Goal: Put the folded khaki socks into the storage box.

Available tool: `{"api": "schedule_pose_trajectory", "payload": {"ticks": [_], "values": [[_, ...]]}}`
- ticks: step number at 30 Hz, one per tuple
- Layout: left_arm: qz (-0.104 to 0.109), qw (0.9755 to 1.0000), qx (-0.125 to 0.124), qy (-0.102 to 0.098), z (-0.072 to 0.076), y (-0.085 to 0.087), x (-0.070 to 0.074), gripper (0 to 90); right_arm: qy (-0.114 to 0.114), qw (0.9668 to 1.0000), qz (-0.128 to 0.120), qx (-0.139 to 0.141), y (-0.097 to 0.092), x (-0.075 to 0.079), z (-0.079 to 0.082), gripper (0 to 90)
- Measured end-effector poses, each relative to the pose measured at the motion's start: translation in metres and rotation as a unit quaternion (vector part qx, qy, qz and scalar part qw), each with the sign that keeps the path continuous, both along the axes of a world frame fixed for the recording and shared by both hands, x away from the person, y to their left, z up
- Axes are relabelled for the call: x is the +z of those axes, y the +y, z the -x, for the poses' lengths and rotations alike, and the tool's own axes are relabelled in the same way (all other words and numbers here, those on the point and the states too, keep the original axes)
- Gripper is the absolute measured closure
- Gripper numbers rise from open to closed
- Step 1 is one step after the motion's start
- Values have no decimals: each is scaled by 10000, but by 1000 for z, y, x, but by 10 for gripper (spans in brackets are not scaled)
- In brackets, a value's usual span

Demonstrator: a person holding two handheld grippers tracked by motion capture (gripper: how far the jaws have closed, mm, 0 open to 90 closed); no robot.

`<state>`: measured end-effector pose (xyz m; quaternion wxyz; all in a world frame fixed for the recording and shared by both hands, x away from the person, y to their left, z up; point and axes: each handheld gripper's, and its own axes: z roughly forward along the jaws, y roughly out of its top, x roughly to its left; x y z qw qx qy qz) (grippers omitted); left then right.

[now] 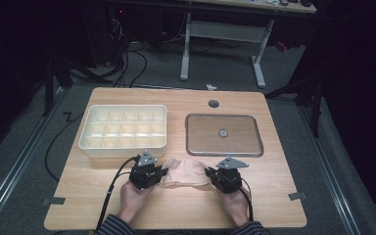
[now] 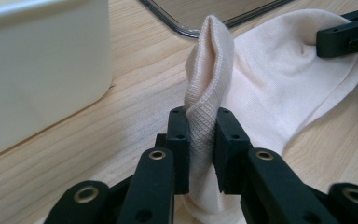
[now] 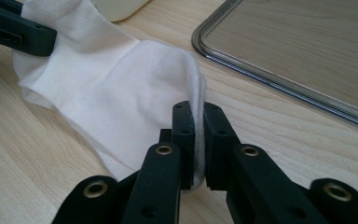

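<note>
1. While both hands rest low on the counter (image 1: pixel 176 215), a pale sock (image 1: pixel 185 172) lies stretched between the two sets of jaws.
2. Left gripper (image 2: pixel 201 135): its jaws are clamped on a bunched fold at one end of the sock.
3. Right gripper (image 3: pixel 199 140): its jaws are pinched tight on the thin edge at the other end.
4. Handling, as I judge it: light, limp knit that sags and creases, not fragile, and not slippery.
5. Best hold looks like the ends, so the middle hangs free between the jaws.
</note>
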<state>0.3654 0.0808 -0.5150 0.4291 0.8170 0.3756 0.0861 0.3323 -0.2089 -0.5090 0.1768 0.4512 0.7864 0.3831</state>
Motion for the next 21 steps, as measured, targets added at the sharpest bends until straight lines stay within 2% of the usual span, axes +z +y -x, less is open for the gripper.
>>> {"api": "schedule_pose_trajectory", "payload": {"ticks": [11, 17, 21], "values": [[-143, 9998, 108, -49, -5, -5, -6, 779, 103, 9999, 56, -60, -4, -7, -5, 845], [-334, 9992, 196, -65, -7, -7, -11, 762, 173, 9997, 138, -93, 0, -13, -9, 834], [-507, 9982, 288, -109, -8, -7, -14, 699, 155, 9995, 229, -118, 1, -16, -12, 796]]}}
